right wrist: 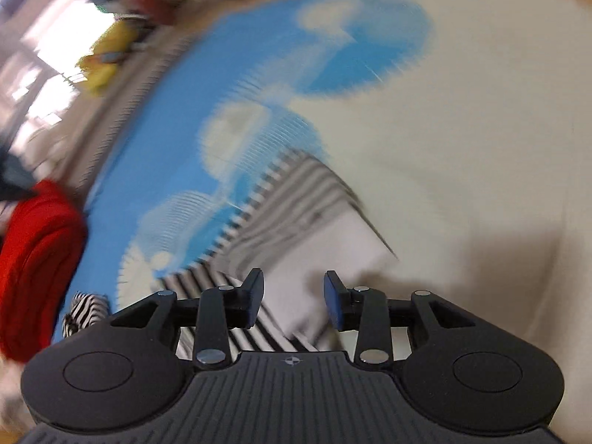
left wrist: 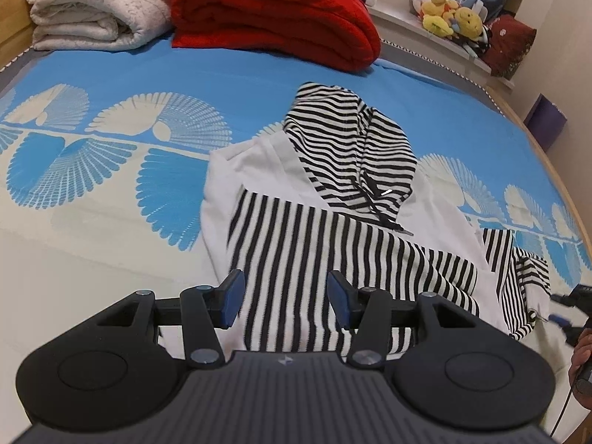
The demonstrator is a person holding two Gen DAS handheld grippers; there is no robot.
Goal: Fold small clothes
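A small white hoodie [left wrist: 266,170] with a black-and-white striped hood [left wrist: 351,155] lies on the blue and cream bed sheet [left wrist: 111,259]. One striped sleeve [left wrist: 314,259] is folded across its body. My left gripper [left wrist: 286,296] hovers over that sleeve, open, its blue pads apart and pressing on nothing. The other striped sleeve [left wrist: 518,277] lies bunched at the right, beside my right gripper [left wrist: 562,309] and a hand [left wrist: 582,351]. The right wrist view is motion-blurred. There my right gripper [right wrist: 294,299] stands open above white and striped hoodie cloth [right wrist: 296,222], with nothing gripped.
A folded red blanket [left wrist: 281,11] and a folded white blanket [left wrist: 96,7] lie at the far end of the bed. Yellow plush toys [left wrist: 451,14] sit on the sill beyond. The bed's wooden edge [left wrist: 555,155] runs along the right, with a purple box [left wrist: 547,118] past it.
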